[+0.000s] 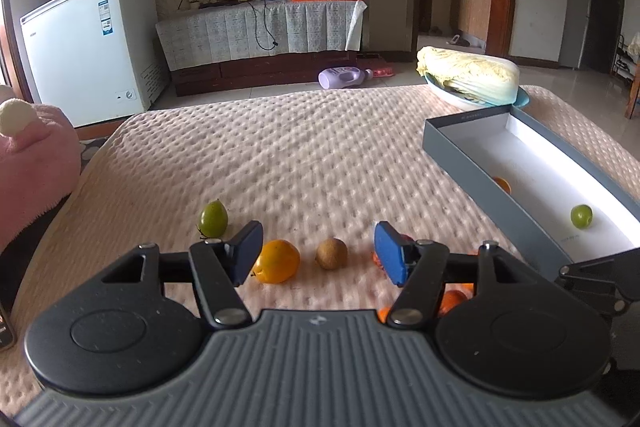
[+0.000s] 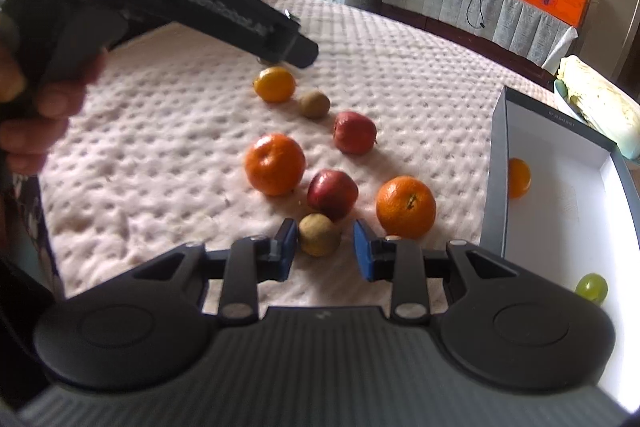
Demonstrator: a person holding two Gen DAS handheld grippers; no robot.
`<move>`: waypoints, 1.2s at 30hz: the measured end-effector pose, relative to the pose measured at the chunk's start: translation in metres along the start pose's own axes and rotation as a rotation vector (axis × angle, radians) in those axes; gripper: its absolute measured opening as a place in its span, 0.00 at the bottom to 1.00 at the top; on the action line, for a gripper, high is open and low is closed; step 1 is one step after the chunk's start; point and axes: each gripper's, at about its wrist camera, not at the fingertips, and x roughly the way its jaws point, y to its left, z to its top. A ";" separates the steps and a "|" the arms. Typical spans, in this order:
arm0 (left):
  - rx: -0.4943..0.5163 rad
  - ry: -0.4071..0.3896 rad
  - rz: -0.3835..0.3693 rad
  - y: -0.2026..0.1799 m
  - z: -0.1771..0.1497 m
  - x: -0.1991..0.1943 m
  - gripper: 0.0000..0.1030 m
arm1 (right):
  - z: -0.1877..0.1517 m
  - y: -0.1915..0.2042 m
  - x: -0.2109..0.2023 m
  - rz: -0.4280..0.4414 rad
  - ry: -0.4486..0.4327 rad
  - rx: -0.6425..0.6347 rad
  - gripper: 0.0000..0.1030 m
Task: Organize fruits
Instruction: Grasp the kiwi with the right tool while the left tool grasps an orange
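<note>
Loose fruits lie on the quilted table. In the left wrist view my left gripper (image 1: pixel 318 253) is open and empty, with a yellow-orange fruit (image 1: pixel 277 261) and a small brown fruit (image 1: pixel 331 253) between its fingers and a green fruit (image 1: pixel 213 219) further left. In the right wrist view my right gripper (image 2: pixel 325 249) is open around a brown fruit (image 2: pixel 319 234), not gripping it. Ahead lie two oranges (image 2: pixel 275 164) (image 2: pixel 405 207) and two red fruits (image 2: pixel 332 193) (image 2: pixel 355 132). The grey box (image 2: pixel 494 163) at right holds an orange (image 2: pixel 519 177) and a green fruit (image 2: pixel 591 287).
A bowl with a napa cabbage (image 1: pixel 468 75) stands at the table's far right, behind the box (image 1: pixel 480 163). A pink plush (image 1: pixel 32 163) lies off the left edge. A white freezer (image 1: pixel 88 47) and a covered TV bench stand beyond the table.
</note>
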 end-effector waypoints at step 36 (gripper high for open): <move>0.081 0.124 -0.203 -0.036 -0.043 0.012 0.54 | 0.005 -0.037 -0.045 -0.079 -0.114 0.056 0.27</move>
